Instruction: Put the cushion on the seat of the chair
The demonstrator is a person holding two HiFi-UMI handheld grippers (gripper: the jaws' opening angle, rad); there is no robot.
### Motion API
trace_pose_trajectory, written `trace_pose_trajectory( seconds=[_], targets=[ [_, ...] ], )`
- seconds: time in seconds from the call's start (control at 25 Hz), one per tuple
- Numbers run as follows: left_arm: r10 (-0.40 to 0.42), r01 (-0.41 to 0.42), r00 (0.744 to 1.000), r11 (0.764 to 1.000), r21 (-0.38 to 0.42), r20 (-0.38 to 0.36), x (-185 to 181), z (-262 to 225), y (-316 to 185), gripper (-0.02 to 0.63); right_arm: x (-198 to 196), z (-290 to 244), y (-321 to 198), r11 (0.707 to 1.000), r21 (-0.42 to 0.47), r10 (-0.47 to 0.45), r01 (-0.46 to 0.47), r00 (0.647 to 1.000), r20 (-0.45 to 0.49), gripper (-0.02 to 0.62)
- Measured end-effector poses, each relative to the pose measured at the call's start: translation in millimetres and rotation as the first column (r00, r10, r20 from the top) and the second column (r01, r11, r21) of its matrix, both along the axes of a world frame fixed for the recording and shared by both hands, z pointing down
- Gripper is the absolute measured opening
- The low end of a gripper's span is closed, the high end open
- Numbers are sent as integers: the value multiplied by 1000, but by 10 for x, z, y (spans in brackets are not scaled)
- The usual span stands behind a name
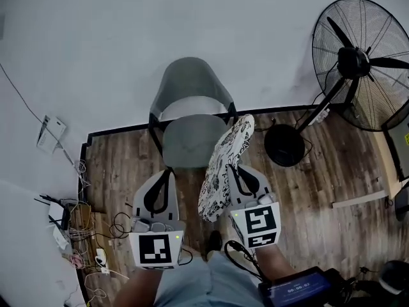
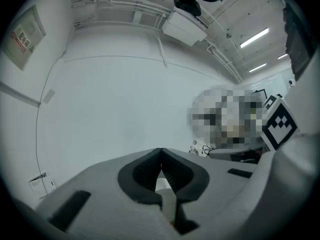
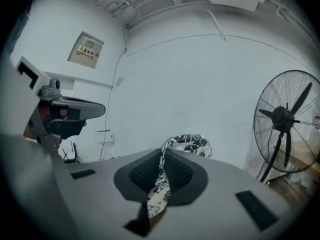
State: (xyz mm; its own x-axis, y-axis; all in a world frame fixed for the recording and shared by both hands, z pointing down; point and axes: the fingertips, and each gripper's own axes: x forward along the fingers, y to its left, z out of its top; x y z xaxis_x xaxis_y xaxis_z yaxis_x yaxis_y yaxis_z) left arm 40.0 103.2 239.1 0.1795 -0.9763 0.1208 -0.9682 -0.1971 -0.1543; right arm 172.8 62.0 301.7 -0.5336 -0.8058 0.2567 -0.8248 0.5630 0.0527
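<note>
A grey chair with a curved back stands against the white wall, its round seat bare. My right gripper is shut on the edge of a black-and-white patterned cushion, which hangs on edge just right of the seat's front. In the right gripper view the cushion runs pinched between the pads of my right gripper. My left gripper is shut with nothing in it, just in front of the seat's left side. The left gripper view shows the left gripper facing the wall.
A large black pedestal fan stands right of the chair, its round base on the wooden floor. Cables and a power strip lie at the left. A pale strip lies on the floor at right.
</note>
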Motion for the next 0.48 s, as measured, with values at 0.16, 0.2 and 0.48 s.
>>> trace_pose_trajectory(
  seconds=[0.16,0.2,0.48],
  targets=[
    [-41,41,999,999,17,0,-162,-40,-146,9,-122,-25,-238,999,14,-30,30,999,-11,20],
    [-51,51,999,999,20,-3,-204,-44,-178,9,-166,-21,-289,999,14,-38,38,999,-14,20],
    [-103,103,994,995,0,-44,-641,110,-540,9,-598,124,-673,996,-9,-85,85,995,-50,20]
  ],
)
